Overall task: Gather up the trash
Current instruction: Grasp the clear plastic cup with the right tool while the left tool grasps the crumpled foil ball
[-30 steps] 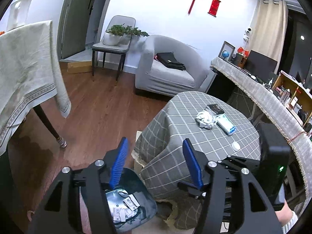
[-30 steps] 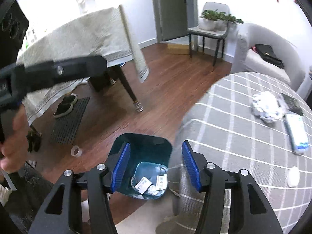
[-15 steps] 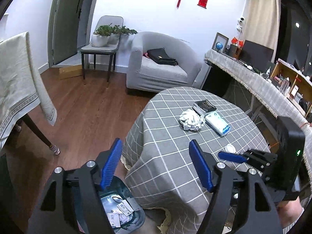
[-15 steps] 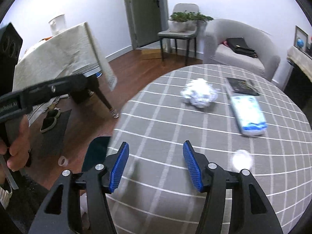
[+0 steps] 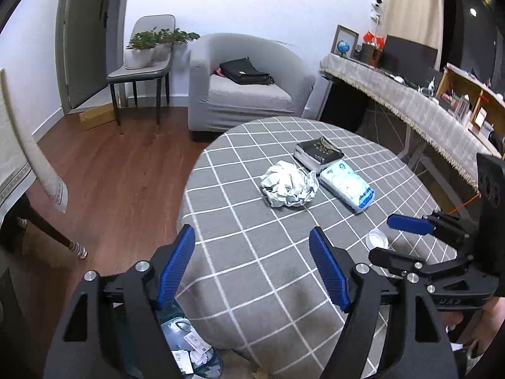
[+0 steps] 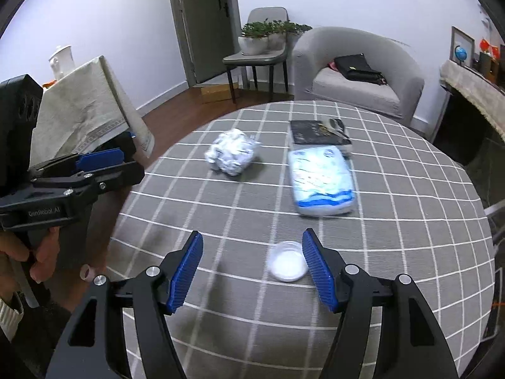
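Note:
A crumpled white paper ball [image 5: 288, 184] lies near the middle of the round table with the grey checked cloth [image 5: 252, 252]; it also shows in the right wrist view [image 6: 232, 154]. A small white lid [image 6: 287, 265] lies near the table's front, just left of my right gripper's right finger. A dark bin [image 5: 189, 350] with paper scraps stands on the floor below the table's edge. My left gripper [image 5: 252, 268] is open and empty above the table's near edge. My right gripper [image 6: 252, 271] is open and empty above the table.
A tissue pack [image 6: 320, 183] and a black book [image 6: 317, 131] lie beside the paper ball. A grey armchair [image 5: 246, 88] with a black bag, a chair with plants [image 5: 142, 63], a cloth-covered table [image 6: 85, 107] and a long desk [image 5: 410, 101] ring the room.
Both grippers have risen and moved forward over the round table. The bin has slipped to the lower edge of the left view. Both stay open.

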Demonstrator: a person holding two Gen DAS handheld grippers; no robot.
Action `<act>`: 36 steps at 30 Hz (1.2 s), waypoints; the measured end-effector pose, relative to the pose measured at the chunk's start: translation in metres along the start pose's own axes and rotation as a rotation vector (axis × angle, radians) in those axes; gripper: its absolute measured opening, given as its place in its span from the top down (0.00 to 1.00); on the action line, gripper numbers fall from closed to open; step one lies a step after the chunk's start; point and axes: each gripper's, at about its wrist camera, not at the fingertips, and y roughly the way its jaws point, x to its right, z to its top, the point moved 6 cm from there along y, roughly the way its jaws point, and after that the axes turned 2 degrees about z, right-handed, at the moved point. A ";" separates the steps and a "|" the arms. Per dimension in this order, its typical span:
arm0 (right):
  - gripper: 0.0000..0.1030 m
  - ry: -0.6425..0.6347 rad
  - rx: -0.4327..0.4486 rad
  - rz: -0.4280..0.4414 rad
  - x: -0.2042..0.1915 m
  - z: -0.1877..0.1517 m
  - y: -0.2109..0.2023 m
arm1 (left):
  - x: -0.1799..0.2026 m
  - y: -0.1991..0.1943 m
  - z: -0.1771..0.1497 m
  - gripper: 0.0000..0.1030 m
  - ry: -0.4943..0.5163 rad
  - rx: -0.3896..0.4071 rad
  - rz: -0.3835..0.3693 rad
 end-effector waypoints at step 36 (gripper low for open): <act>0.70 0.036 0.008 0.025 0.046 0.008 -0.001 | 0.048 0.084 0.029 0.24 0.062 -0.075 0.043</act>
